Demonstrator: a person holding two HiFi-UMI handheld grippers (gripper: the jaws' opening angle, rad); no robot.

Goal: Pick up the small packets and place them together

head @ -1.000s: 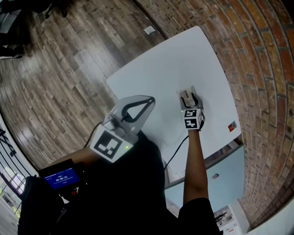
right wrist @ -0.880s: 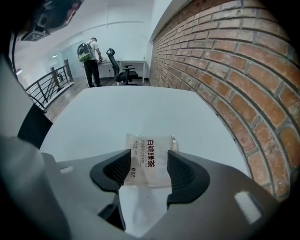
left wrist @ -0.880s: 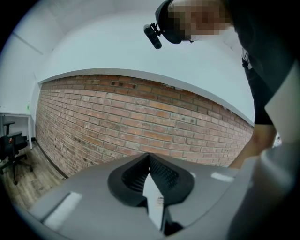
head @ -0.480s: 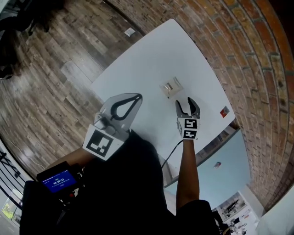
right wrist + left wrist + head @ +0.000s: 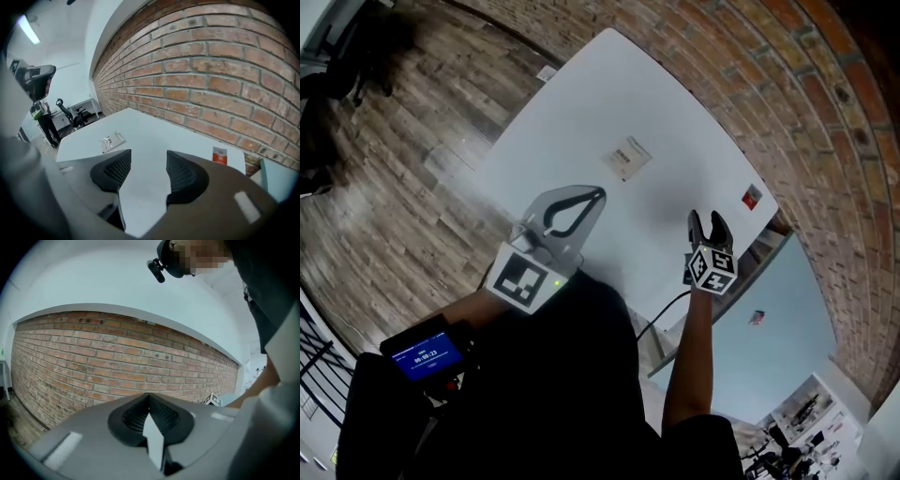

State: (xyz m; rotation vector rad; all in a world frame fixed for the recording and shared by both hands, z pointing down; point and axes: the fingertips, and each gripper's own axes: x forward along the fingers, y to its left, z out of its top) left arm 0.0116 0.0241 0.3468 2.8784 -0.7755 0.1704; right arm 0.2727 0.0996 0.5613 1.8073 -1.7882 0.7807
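- Our left tongs (image 5: 150,401) are shut tight, pad against pad with nothing between them. They are held up off the surface (image 5: 581,103) and face the brick wall (image 5: 117,362).
- Our right tongs (image 5: 148,161) stand apart and empty. They hang above the near side of the surface, looking across it.
- The pale packet (image 5: 628,157) lies flat near the middle of the surface. Whether it is one sachet or a couple lying against each other, we cannot tell.
- The red packet (image 5: 752,196) lies well apart from it, close to the edge on the brick-wall side. In the right gripper view the pale packet (image 5: 111,140) sits to the left of the tongs and the red packet (image 5: 219,154) to the right.
- We judge both to be very light, thin and limp, probably with slick film skins. They should weigh nothing in the tongs but may bend, flutter or slip out of a loose pinch.
- Because they lie flush on a smooth surface, a straight pinch from above may only skate over them.
- We would take a corner or a short sealed edge, where the film is stiffest, tipping one pad under it.
- For the red packet we would pinch on the side facing the middle, as a nudge outward could send it over the edge.
- A soft squeeze should do; the contents may crush or burst.
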